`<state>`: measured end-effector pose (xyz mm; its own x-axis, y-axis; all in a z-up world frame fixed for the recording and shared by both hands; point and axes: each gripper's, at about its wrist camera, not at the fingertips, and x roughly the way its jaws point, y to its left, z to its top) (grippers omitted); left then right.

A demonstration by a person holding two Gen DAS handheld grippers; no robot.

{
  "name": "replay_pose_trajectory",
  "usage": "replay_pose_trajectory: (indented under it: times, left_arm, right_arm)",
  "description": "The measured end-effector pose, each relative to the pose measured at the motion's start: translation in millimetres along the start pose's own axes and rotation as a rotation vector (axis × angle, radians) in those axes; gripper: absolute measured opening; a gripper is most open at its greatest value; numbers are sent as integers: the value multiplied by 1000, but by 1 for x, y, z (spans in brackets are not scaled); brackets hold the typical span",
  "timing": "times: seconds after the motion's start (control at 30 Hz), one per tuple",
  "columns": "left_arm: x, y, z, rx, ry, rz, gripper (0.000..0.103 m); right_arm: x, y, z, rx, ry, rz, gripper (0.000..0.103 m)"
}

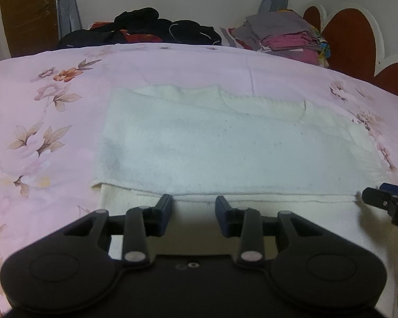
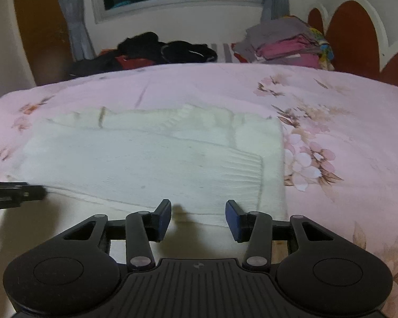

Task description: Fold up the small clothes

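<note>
White knit garment (image 1: 225,145): it lay flat on the pink floral bed cover (image 1: 53,92), about in the middle of the bed and close to the near edge, where both claws were.
Fold state: the sides seemed already turned in, because a ribbed cuff (image 2: 241,164) lay on top of the body near the right side, and the outline was almost a rectangle. A straight edge of an upper layer ran across the near part, with a ribbed band under it.
What was left: in my judgement at least one more fold, from the near edge toward the far edge, and then moving it to the finished stack.
Left claw (image 1: 193,206): open, nothing between the fingers; it hung just over the ribbed band at the near edge.
Right claw (image 2: 198,212): open and empty, over the near right corner of the garment; its shadow fell on the knit.
Folded stack (image 1: 284,34): grey and pink pieces piled at the far right corner of the bed, beside the headboard (image 1: 350,34).
Unfolded pile (image 1: 146,26): dark clothes in a loose heap at the far edge, probably waiting.
Containers: no basket or box was visible; the bed alone carried everything.
</note>
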<state>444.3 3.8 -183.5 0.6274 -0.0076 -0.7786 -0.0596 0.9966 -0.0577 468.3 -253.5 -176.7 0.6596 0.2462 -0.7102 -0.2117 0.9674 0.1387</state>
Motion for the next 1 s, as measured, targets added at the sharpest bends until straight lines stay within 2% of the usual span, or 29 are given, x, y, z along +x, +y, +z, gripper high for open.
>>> replay_pose_trajectory:
  times: [0.6,0.77,0.83,1.0]
  left_arm:
    - [-33,-14,-10,69,-20,27,37]
    - [-43,-14,-18,80,-15,37,43]
    - [-47,-14,-22,88,-14,44,49]
    - [-59,-15,-30,105,-6,40,51]
  right_arm:
    - [-20,26,-17,-22,25,71,45]
    - [-25,28,-20,-15,34,91,45]
    - [-27,30,-23,-22,39,99,45]
    - [-40,37,-32,-29,42,111,45]
